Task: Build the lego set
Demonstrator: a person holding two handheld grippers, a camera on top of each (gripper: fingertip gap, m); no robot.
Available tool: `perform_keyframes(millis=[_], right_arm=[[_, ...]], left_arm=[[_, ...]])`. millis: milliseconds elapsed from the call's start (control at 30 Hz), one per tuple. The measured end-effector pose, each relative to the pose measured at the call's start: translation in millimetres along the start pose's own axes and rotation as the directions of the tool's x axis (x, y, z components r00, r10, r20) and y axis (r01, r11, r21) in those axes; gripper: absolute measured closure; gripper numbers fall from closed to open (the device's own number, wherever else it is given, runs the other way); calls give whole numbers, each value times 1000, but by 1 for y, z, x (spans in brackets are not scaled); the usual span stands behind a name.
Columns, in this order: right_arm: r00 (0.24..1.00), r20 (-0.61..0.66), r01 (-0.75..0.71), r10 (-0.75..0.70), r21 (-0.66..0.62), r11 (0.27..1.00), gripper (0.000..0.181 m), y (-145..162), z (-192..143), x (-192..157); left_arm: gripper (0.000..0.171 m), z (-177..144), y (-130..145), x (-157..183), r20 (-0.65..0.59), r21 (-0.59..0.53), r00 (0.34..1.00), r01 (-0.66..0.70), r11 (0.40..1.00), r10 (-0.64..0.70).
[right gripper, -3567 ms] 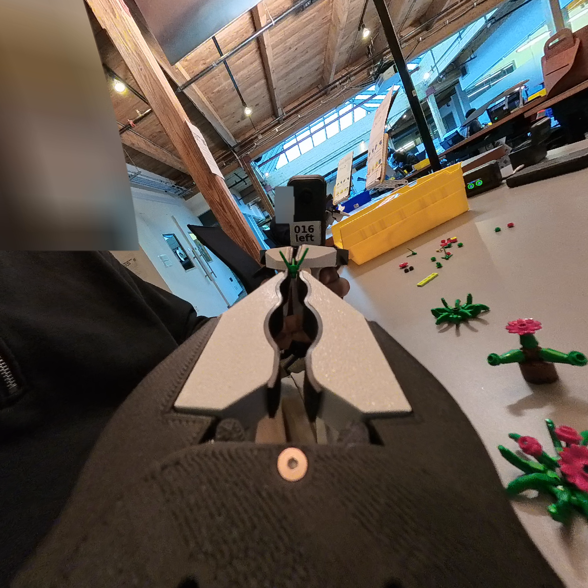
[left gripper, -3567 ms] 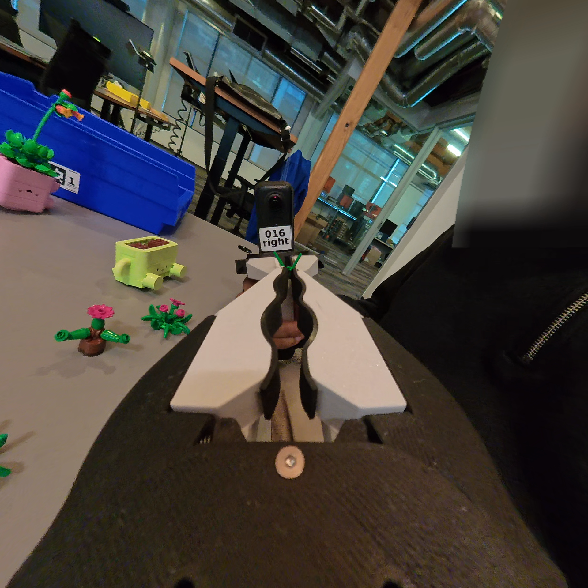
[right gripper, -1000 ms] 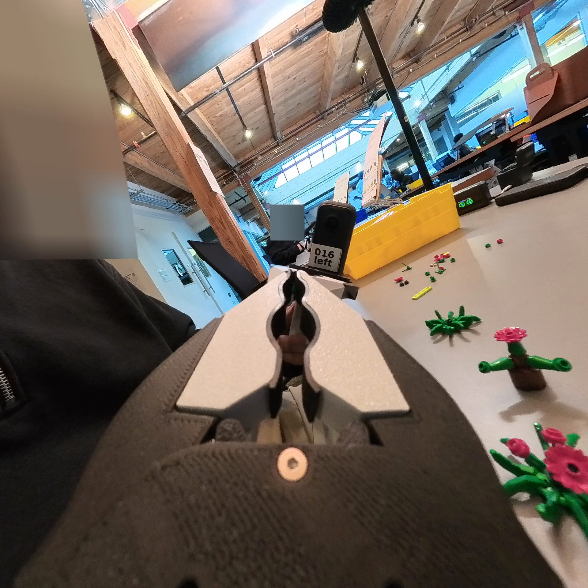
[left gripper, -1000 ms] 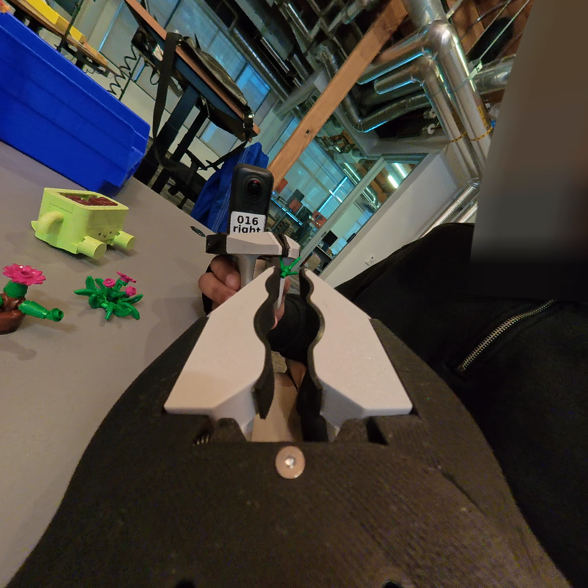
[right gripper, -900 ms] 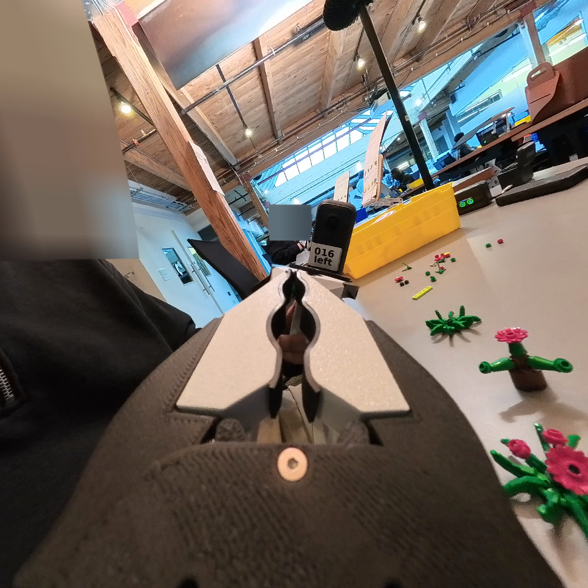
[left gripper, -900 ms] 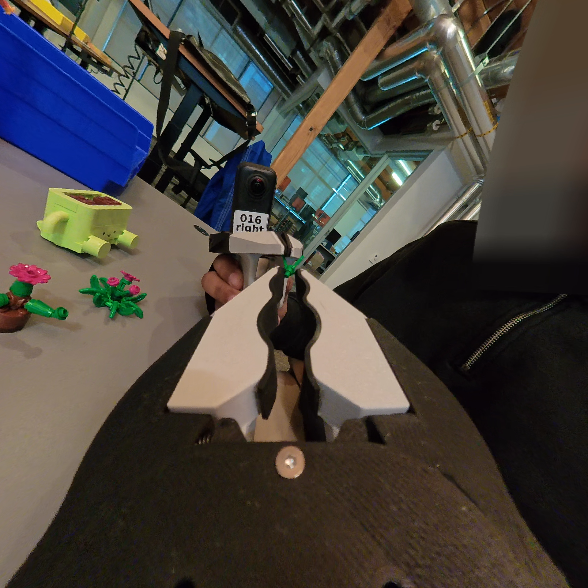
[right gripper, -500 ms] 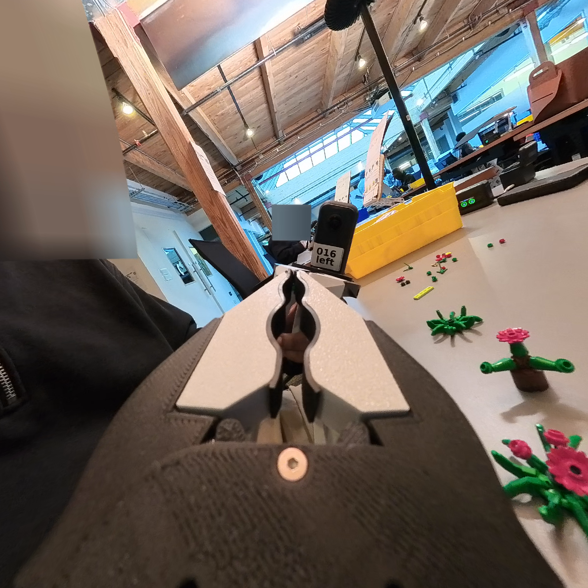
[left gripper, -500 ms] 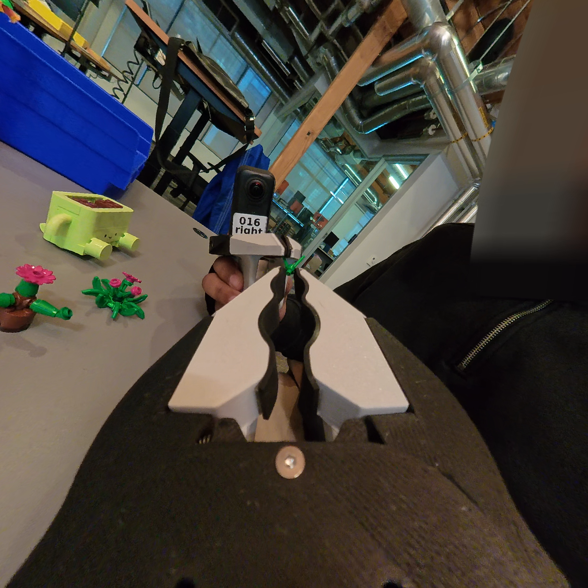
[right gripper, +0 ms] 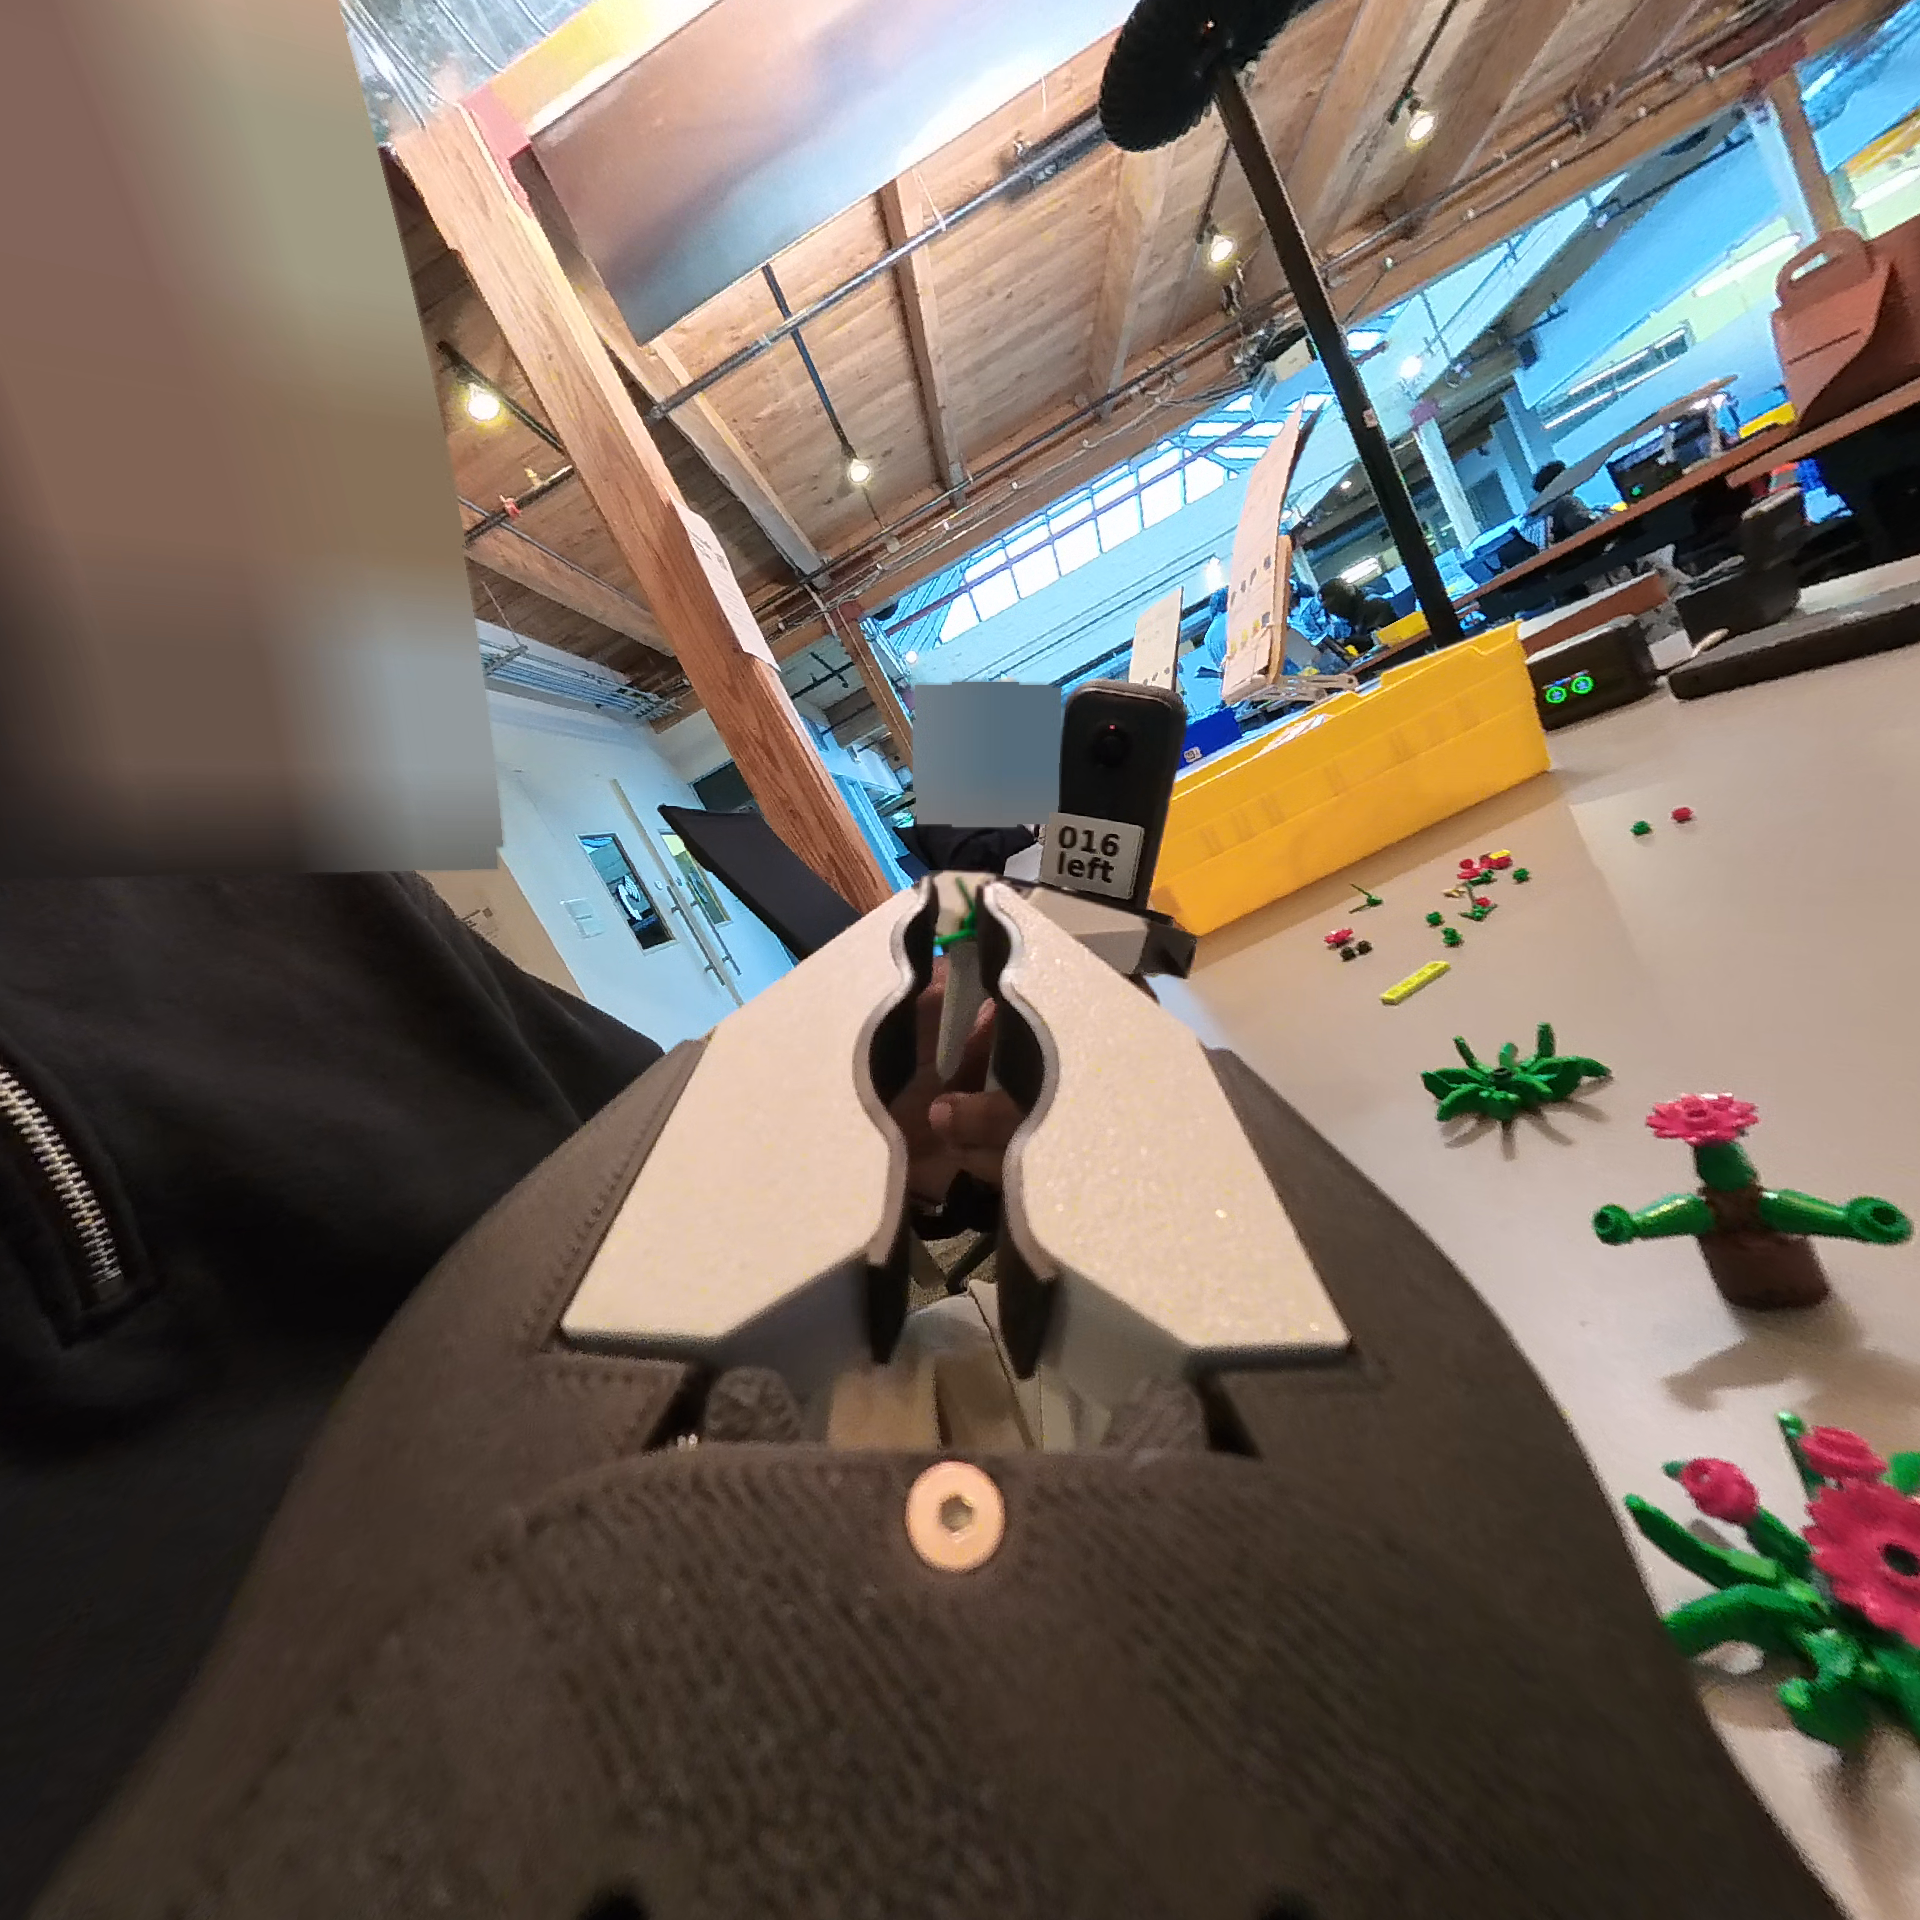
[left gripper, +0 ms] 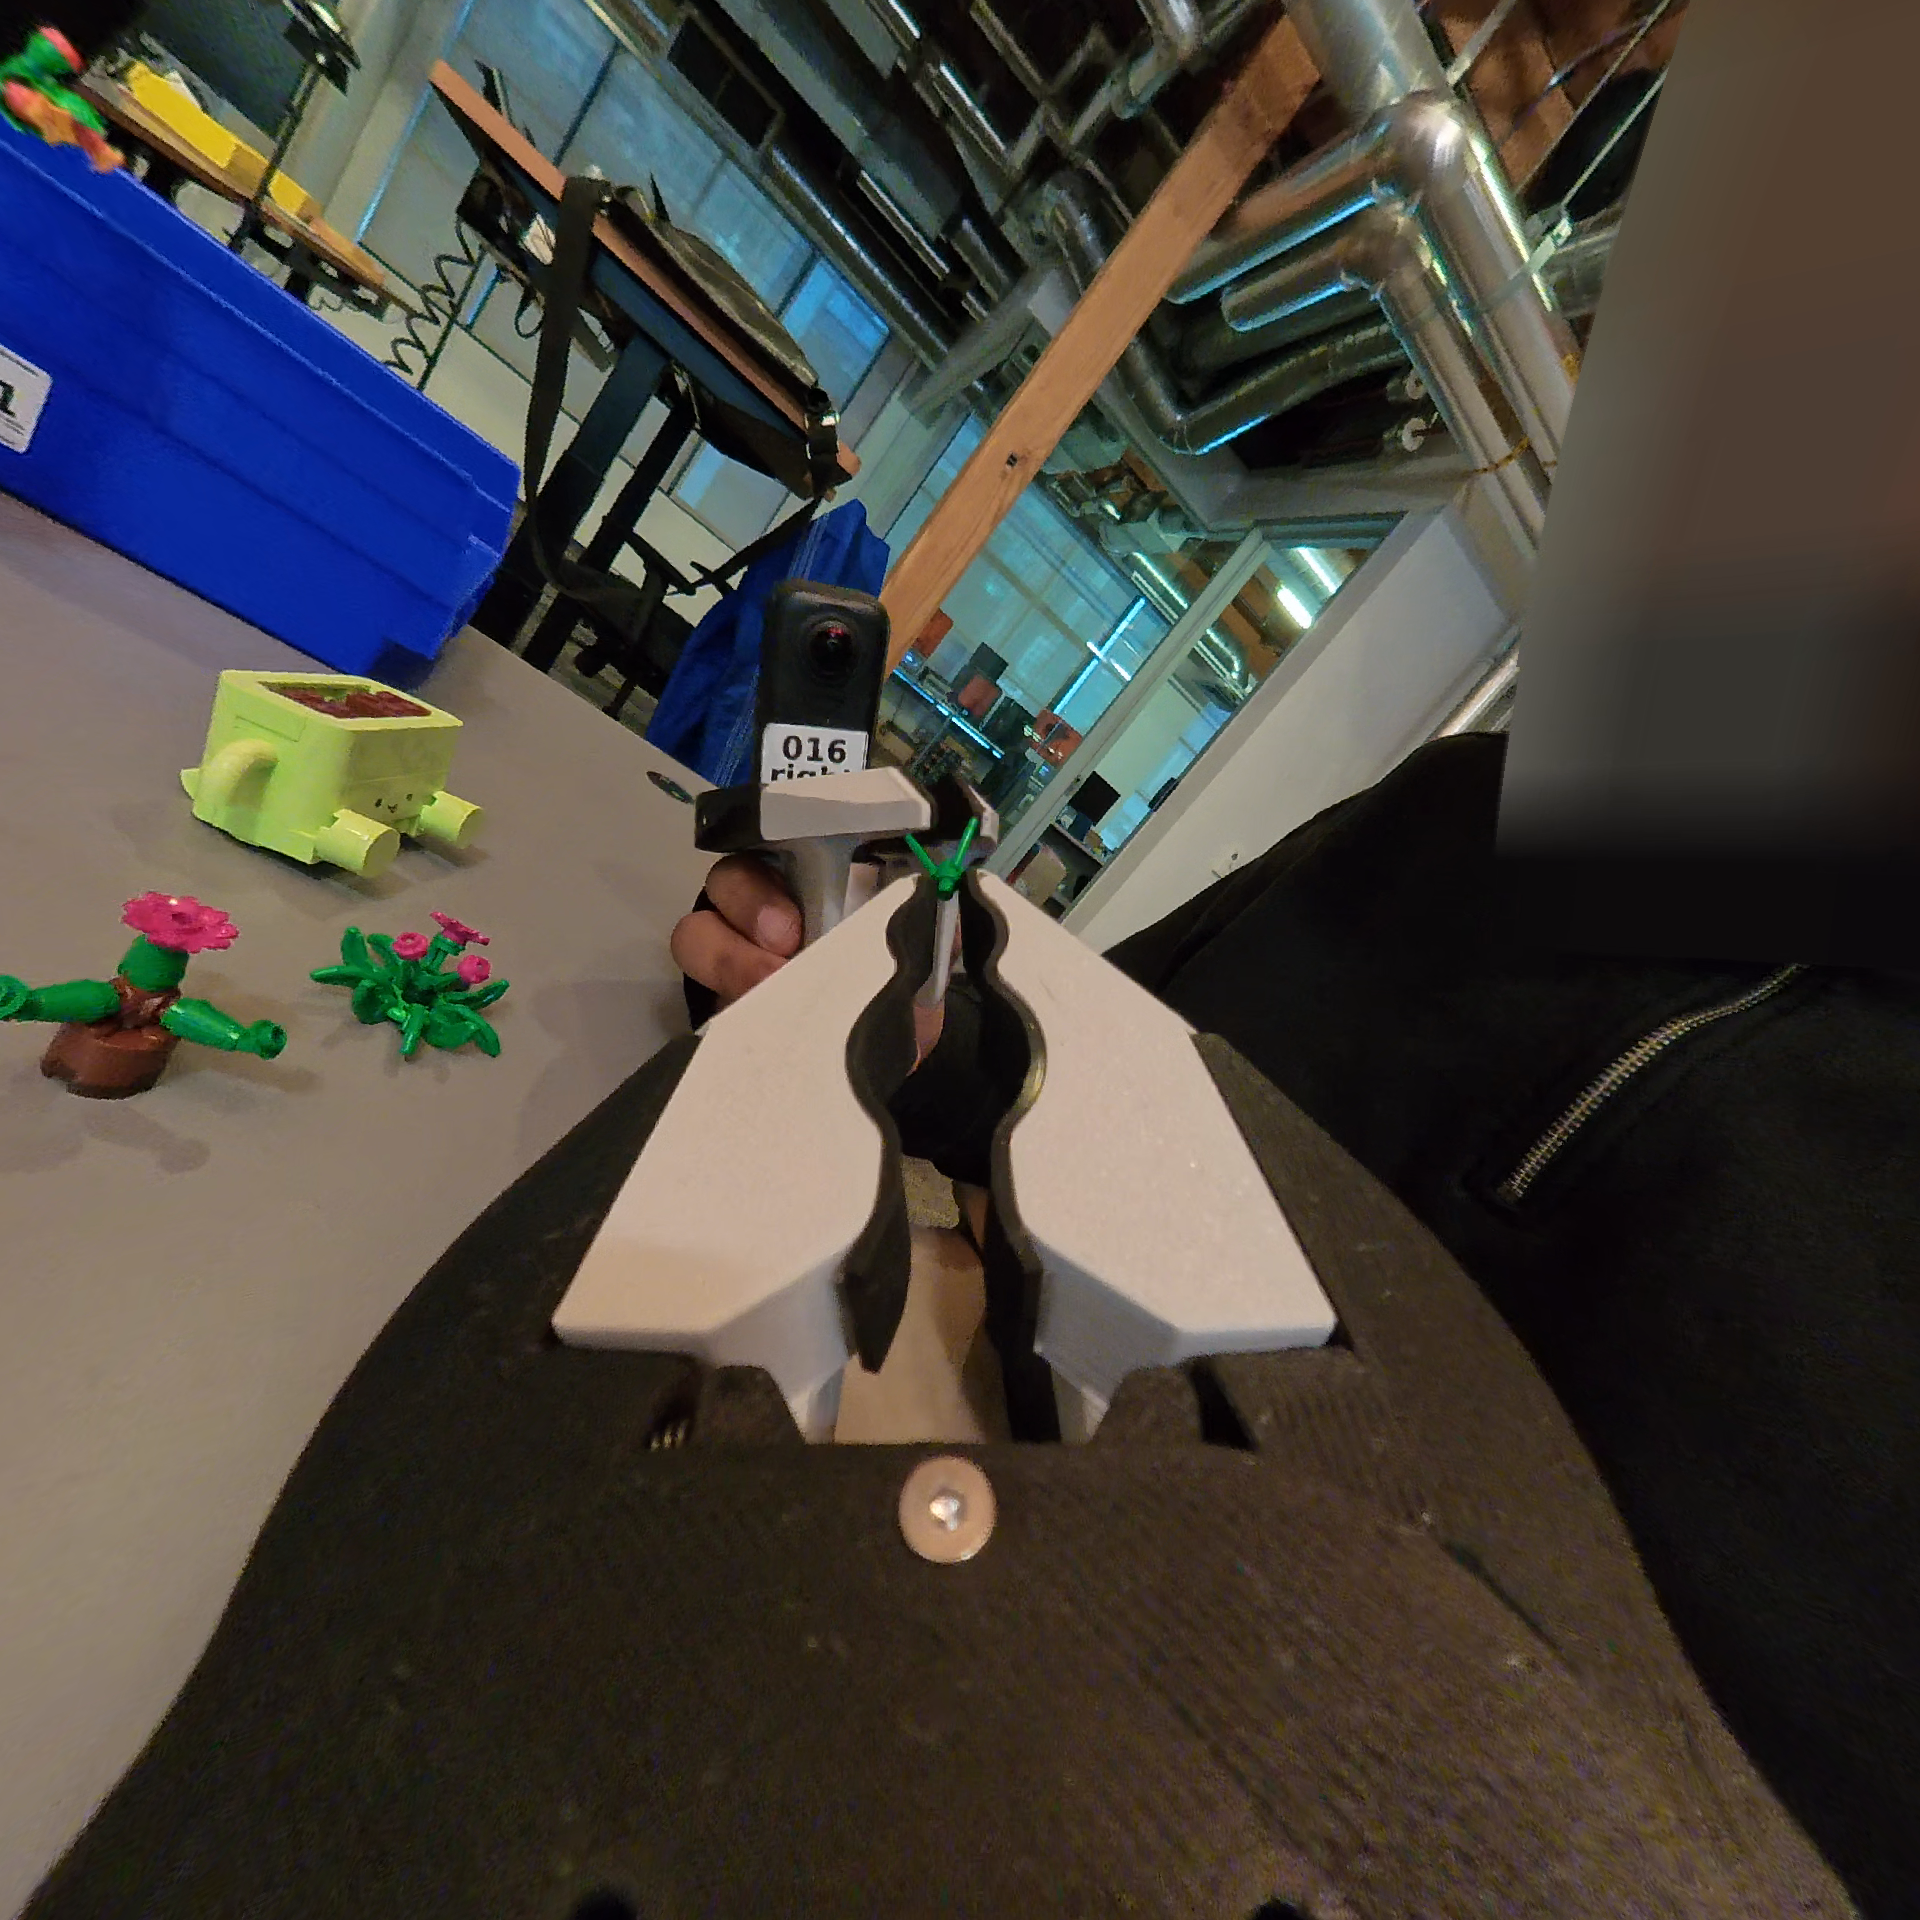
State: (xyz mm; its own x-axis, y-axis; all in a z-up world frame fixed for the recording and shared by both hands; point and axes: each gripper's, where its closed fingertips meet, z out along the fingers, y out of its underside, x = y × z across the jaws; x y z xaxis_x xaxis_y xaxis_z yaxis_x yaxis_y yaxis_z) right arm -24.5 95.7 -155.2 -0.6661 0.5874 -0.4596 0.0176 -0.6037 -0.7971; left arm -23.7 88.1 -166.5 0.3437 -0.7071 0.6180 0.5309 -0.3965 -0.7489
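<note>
Left tool (left gripper: 940, 883) tips wider apart, green sprig (left gripper: 943, 854) nearby.

A white printed label (left gripper: 816, 750) is sitting on the black camera stick (left gripper: 824, 665) directly ahead of the left claw (left gripper: 940, 883). A matching label (right gripper: 1089, 854) is showing just right of the right claw (right gripper: 961, 894). A white sticker (left gripper: 16, 400) is marking the blue plastic bin (left gripper: 208, 447) far left of the left claw.

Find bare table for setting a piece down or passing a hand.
Free: the near strip between the brown-based flower and the left tool; also the stretch right of the loose pieces, beyond the green leaf piece. Crowded: the near right, around the pink flower cluster.
</note>
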Motion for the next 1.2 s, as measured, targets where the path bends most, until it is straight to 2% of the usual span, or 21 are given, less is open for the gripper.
perform_keyframes(millis=[167, 333, 433, 500, 567, 633, 700, 767, 867, 967, 1100, 1133, 1200], right_arm=[[1000, 17, 13, -13, 0, 1000, 175, 1, 2, -2], [1000, 17, 16, -16, -3, 1000, 176, 3, 3, -5], [1000, 15, 16, -16, -7, 1000, 177, 3, 10, -8], [1000, 11, 18, -18, -9, 1000, 177, 4, 10, -8], [1000, 10, 21, -21, -9, 1000, 177, 4, 9, -8], [1000, 11, 25, -25, -7, 1000, 179, 3, 8, -9], [999, -9, 52, -52, -5, 999, 181, 5, 10, -4], [990, -74, 118, -116, 15, 993, 181, -2, 10, -6], [961, -169, 227, -221, 18, 974, 181, -16, 19, -7], [933, -256, 245, -254, -65, 967, 181, -18, 39, 7], [917, -273, 217, -292, -273, 937, 181, 6, 78, 26], [901, -278, 227, -334, -355, 907, 180, 15, 87, 36], [820, -334, 227, -464, -555, 800, 181, 33, 97, 71]], left_arm=[[170, -10, -9, -3, 35, 21, 999, -35, 999, 34], [169, -27, -25, -7, 89, 90, 994, -67, 994, 59], [169, -48, -43, -8, 178, 125, 975, -158, 979, 135], [169, -83, -71, -6, 365, 168, 892, -344, 924, 266], [169, -132, -98, 0, 557, 179, 763, -497, 849, 329], [169, -181, -115, 6, 708, 164, 627, -595, 787, 326], [169, -220, -121, 6, 801, 143, 527, -628, 765, 283], [169, -242, -122, 6, 833, 156, 499, -625, 765, 238], [169, -255, -120, 2, 857, 154, 473, -614, 774, 205], [169, -257, -116, -5, 864, 135, 462, -593, 794, 198], [169, -244, -108, -25, 825, 135, 531, -519, 844, 194], [169, -240, -105, -31, 817, 127, 544, -495, 860, 193], [169, -237, -101, -39, 815, 117, 551, -457, 882, 178]])
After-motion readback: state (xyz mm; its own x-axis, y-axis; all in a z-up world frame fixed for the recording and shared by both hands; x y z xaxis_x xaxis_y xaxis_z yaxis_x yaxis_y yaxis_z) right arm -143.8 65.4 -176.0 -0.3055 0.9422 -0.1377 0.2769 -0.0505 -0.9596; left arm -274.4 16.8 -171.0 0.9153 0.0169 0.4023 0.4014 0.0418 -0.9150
